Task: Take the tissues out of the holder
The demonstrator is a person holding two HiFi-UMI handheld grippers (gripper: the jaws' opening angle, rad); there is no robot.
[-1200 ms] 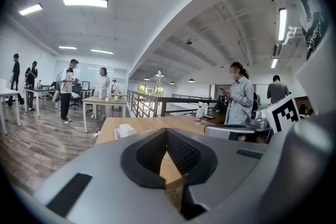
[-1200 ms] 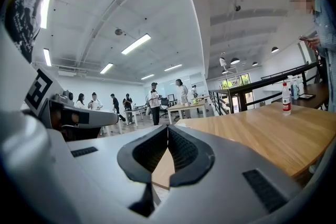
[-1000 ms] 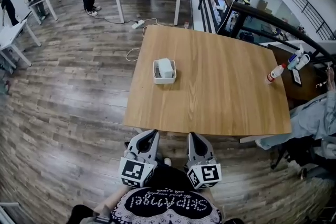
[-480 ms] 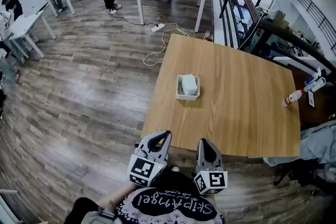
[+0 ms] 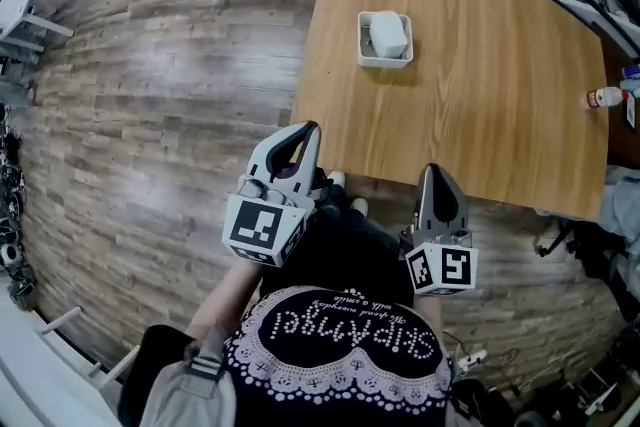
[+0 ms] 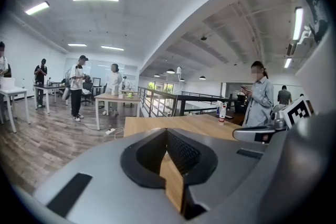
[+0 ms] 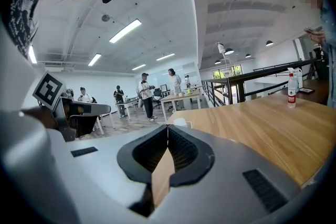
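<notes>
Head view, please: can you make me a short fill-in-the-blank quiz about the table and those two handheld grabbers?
1. The white rectangular tissue holder stands on a brown table made of ___.
2. The white tissues sit ___ the holder.
3. The grey left gripper and grey right gripper both have their jaws ___.

Missing words: wood; inside; shut.

Blk top: "SKIPAngel" in wht letters, upside down; small script nr it illegible.
</notes>
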